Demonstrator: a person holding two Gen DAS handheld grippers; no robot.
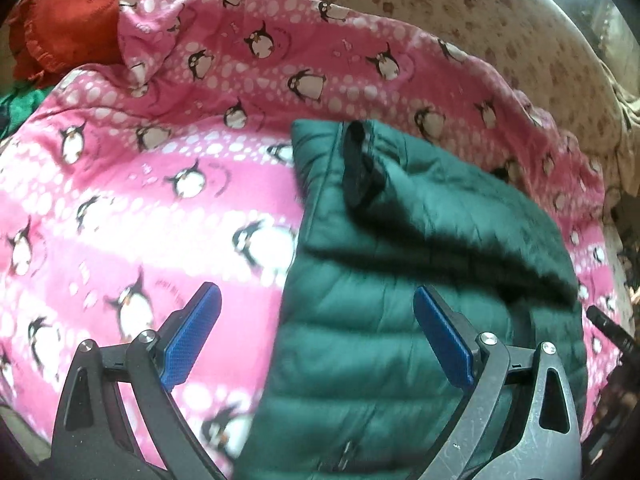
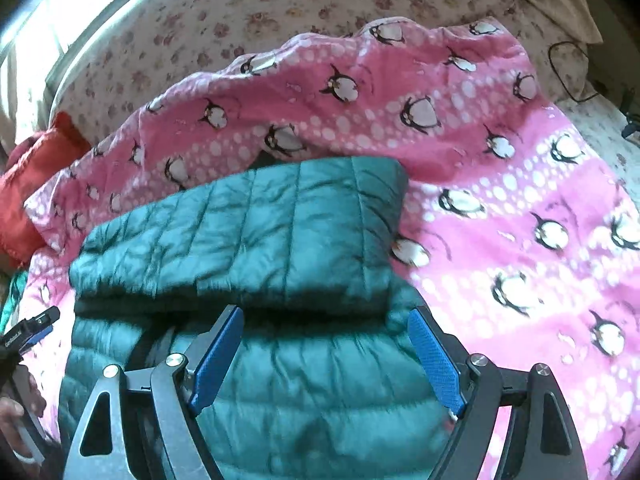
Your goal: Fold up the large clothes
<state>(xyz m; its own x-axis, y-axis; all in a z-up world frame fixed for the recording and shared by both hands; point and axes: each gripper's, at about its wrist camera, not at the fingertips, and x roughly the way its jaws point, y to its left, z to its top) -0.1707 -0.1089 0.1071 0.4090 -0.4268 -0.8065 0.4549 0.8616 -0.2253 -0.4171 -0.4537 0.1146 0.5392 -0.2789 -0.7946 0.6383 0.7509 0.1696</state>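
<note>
Both your grippers hang open and empty over the green puffer jacket (image 2: 256, 240) on the penguin blanket (image 2: 500, 184): right gripper (image 2: 326, 356) centred over its folded-over top layer, left gripper (image 1: 318, 336) at its edge, so right's nearer.

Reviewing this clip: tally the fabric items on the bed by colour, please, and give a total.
Dark green: 1, the quilted jacket, folded over on itself.
Pink: 1, the penguin blanket under it.
Red-orange: 1, the fringed cloth at the blanket's far edge.
Bright green: 1, a scrap of fabric, mostly out of frame.
Beige floral: 1, the bed sheet.
Total: 5
</note>
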